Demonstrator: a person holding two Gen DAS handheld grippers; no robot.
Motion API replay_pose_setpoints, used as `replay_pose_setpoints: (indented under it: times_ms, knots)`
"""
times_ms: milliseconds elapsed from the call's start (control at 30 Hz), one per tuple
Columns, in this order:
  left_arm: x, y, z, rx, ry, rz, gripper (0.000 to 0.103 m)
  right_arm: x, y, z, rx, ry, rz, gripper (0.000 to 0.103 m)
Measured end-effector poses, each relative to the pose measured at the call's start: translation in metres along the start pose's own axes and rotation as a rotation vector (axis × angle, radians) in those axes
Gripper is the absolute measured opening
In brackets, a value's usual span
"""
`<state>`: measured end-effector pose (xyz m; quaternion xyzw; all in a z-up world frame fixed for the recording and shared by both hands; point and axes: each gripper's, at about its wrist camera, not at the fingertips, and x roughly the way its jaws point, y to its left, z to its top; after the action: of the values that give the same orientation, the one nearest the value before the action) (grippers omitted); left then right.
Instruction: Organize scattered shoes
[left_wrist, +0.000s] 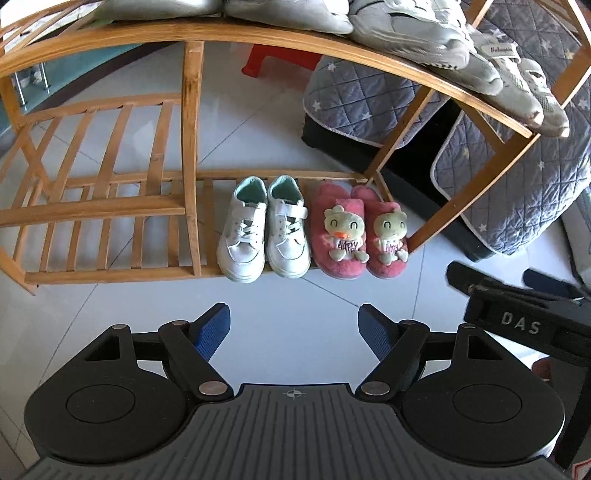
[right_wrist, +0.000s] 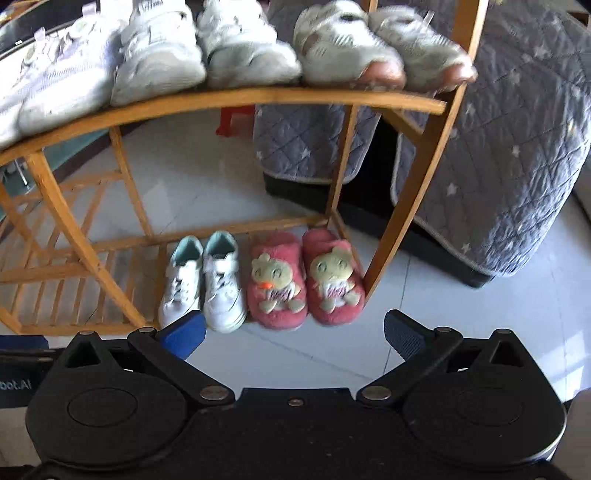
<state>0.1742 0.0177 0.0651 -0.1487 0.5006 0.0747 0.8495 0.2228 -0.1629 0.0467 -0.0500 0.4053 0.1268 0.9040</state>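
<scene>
Shoes were the story: the white sneakers (left_wrist: 264, 229) and the pink slippers (left_wrist: 360, 232) sat paired on the bottom shelf (left_wrist: 110, 271) of the bamboo rack, toes toward the cameras, long axes running straight away from the tongs. The left tongs (left_wrist: 293, 332) hung spread and empty over bare floor, lined up nearest the sneakers. The right tongs (right_wrist: 293, 334) were spread and empty too, the slippers just ahead. Nothing loose showed on the floor; I'd judge the tidying nearly finished.
</scene>
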Motion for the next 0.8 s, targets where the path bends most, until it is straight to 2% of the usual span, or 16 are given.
replay_pose_setpoints:
  times_ms: [133,200,500,800]
  knots:
    - [0.001,-0.001,-0.002,0.003,-0.013,0.022,0.077,-0.005,0.004,-0.007,-0.086,-0.066,-0.049,0.103]
    - [-0.002,-0.003,-0.003,0.022,-0.056,0.044,0.077,-0.006,0.003,-0.008,-0.093,-0.079,-0.044,0.103]
    - [-0.01,-0.01,-0.004,0.057,-0.128,0.112,0.082,-0.008,-0.009,-0.015,-0.075,-0.08,-0.091,0.103]
    - [-0.011,-0.023,-0.006,0.144,-0.165,0.174,0.082,-0.007,-0.008,-0.011,-0.064,-0.084,-0.055,0.103]
